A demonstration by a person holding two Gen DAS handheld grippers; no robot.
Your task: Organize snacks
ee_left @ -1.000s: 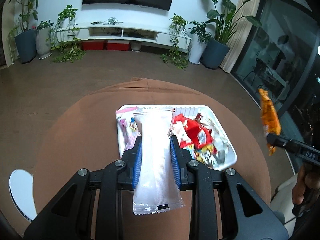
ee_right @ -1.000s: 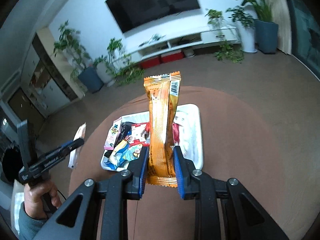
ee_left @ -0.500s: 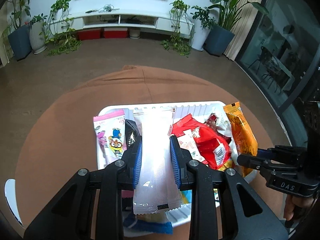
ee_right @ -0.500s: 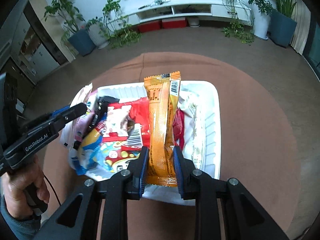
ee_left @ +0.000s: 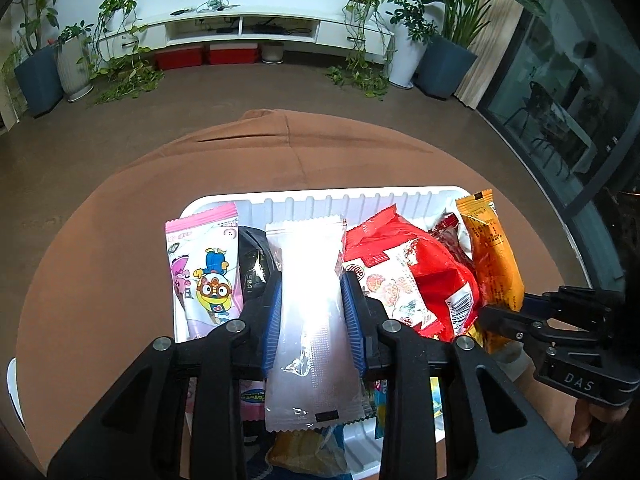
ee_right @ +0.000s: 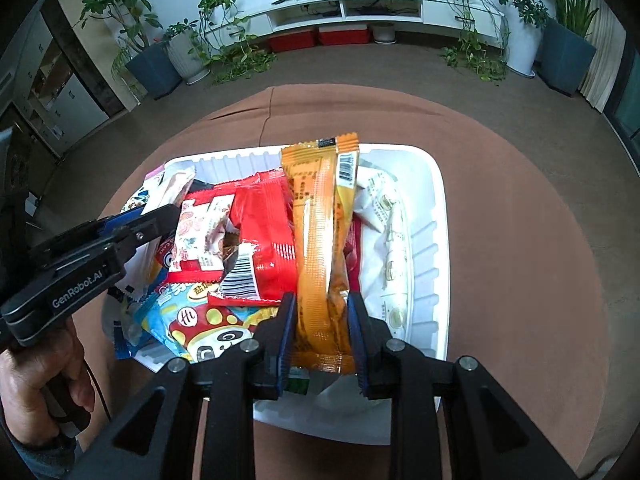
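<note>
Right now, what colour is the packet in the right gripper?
Orange packet, with a barcode near its top; right wrist view shows it best.

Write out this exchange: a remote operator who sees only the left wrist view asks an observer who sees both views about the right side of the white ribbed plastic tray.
Operator: Is the right gripper really clamped on the long orange foil packet?
Observer: Yes, both blue pads press on its lower end.
Operator: What lies beyond that packet?
Observer: A crumpled white packet with pale printing, between it and the right wall of the white ribbed plastic tray.
</note>
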